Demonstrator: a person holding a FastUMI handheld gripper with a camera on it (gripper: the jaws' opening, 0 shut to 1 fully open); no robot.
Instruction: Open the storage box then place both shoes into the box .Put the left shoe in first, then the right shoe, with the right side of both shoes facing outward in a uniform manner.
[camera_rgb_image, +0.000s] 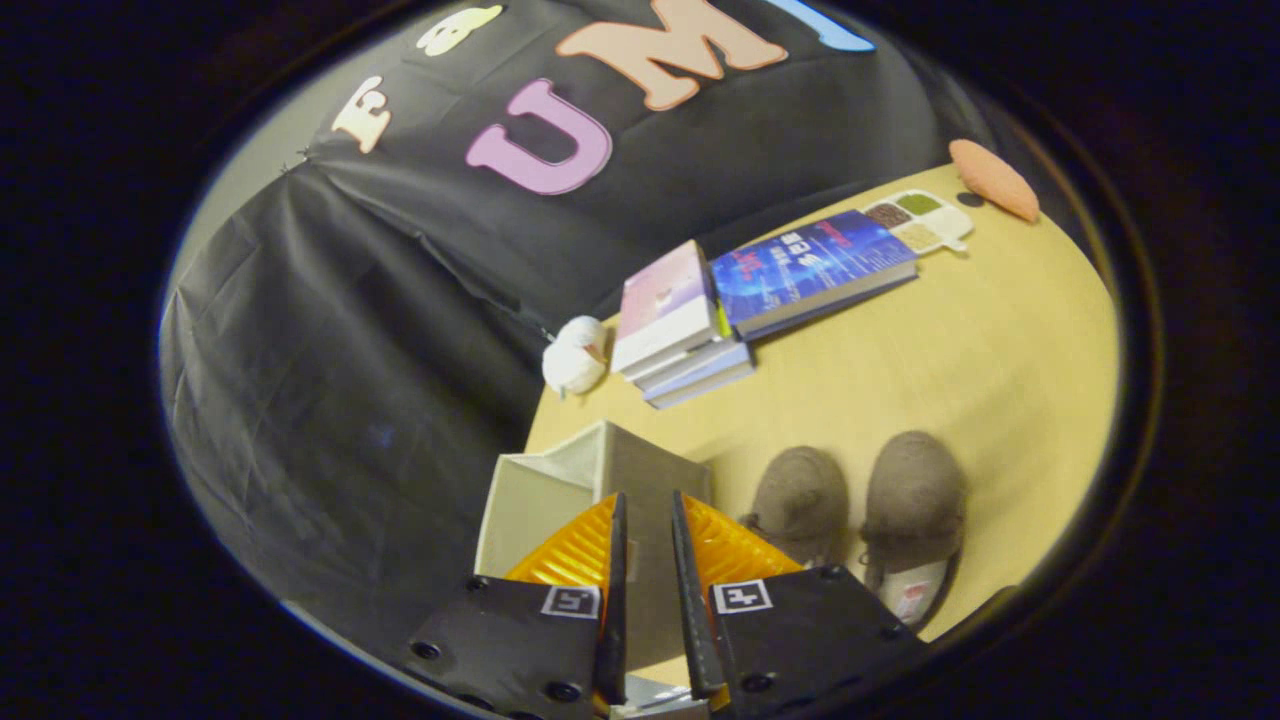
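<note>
In the gripper view, the only writing on show sits on the cover of the blue book (812, 262) and on the insole tag of one shoe, and both are too small and blurred to read; the two square black-and-white marker tags on the gripper body carry patterns, not words. The gripper (646, 510) has its two fingers close together with a narrow gap between them, and a grey panel of the storage box (560, 490) shows through that gap; whether the fingers press on that panel cannot be told. The storage box is a pale beige fabric cube standing at the near edge of the light wooden table (1000, 360), its light inner walls visible just ahead of the fingertips and a grey face beside them. The two shoes are brown fuzzy slippers lying side by side on the table just beside the box, toes pointing away from the gripper: the left shoe (800, 495) nearer the box, the right shoe (915, 495) beside it, showing a light insole at its heel. Beyond them lie a stack of books (672, 325) topped by a pink cover, with the blue book leaning on it, a white plush toy (575, 355) near the wall, a compartmented tray (925, 220) and an orange oval pad (993, 180) at the far end.
</note>
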